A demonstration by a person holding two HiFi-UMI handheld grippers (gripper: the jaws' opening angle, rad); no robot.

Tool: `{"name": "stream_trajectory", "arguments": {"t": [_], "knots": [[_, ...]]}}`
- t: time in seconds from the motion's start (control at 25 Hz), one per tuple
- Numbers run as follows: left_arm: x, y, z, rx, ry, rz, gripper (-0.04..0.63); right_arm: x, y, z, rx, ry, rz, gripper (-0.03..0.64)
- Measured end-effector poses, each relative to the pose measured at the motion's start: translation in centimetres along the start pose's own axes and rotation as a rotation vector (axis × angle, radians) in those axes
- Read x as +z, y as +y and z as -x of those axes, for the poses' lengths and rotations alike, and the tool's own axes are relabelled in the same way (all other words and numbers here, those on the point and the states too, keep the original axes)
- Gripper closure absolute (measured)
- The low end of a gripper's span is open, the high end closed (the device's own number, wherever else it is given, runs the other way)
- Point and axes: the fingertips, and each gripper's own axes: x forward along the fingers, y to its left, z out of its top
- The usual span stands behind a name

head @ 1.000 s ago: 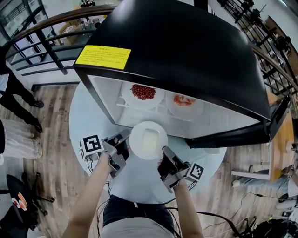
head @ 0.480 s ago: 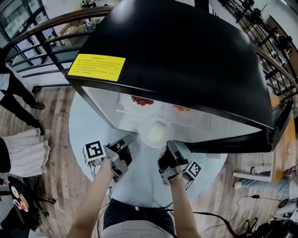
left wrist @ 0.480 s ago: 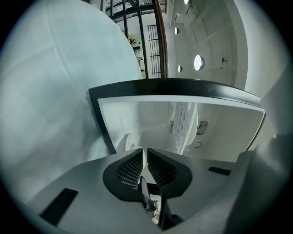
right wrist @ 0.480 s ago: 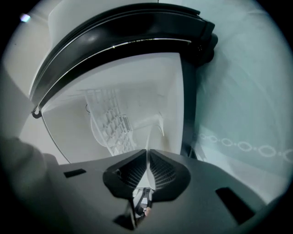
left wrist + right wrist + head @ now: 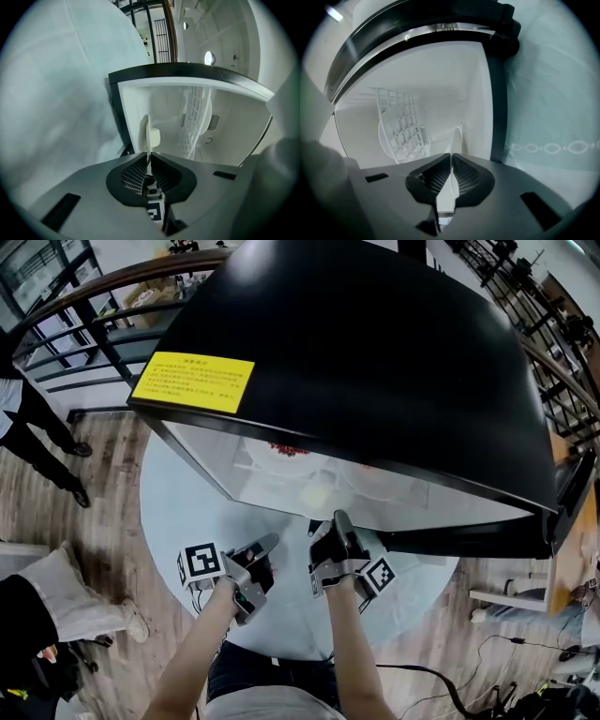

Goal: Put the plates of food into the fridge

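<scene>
A: State of the left gripper (image 5: 149,157), bottom centre of its own view?
B: Closed on the plate (image 5: 146,131): thin white rim pinched edge-on between both pads (image 5: 136,173), rising straight up from the tips. Pale block of food (image 5: 154,137) just right of the rim, above the jaws.
A: Place in the head view?
B: Centre frame, just inside the open fridge (image 5: 375,352), under the black top edge, ahead of both pairs of fingertips. Round table (image 5: 178,493) at lower left.
A: And the right gripper (image 5: 451,159)?
B: Grips the opposite rim, edge-on between the pads. Jaws just eased open a little, yet pressing the rim from both sides. White wire shelf (image 5: 401,124) left of the plate, black fridge frame at right.
</scene>
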Motion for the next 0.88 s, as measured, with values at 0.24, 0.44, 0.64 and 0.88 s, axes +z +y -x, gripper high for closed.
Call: {"name": "stream_trajectory", "arguments": {"t": [0.24,0.44,0.64,0.88], "knots": [[-1.2,1.3,1.1,0.011,0.002,0.026,0.577,0.5,-0.4,-1.3,-0.057,-0.030,0.099,0.592],[-1.9,2.1,2.1,0.016,0.003,0.050,0.577,0.8,-0.6,-2.0,-0.155,-0.065,0.159,0.596],[-2.1,2.5,3.1,0.022,0.000,0.047,0.577,0.8,-0.4,-2.7,-0.252,-0.065,0.269,0.596],[-2.3,3.1,3.9,0.024,-0.012,0.068,0.577,1.1,-0.6,-3.3,-0.495,-0.035,0.596,0.583]]}}
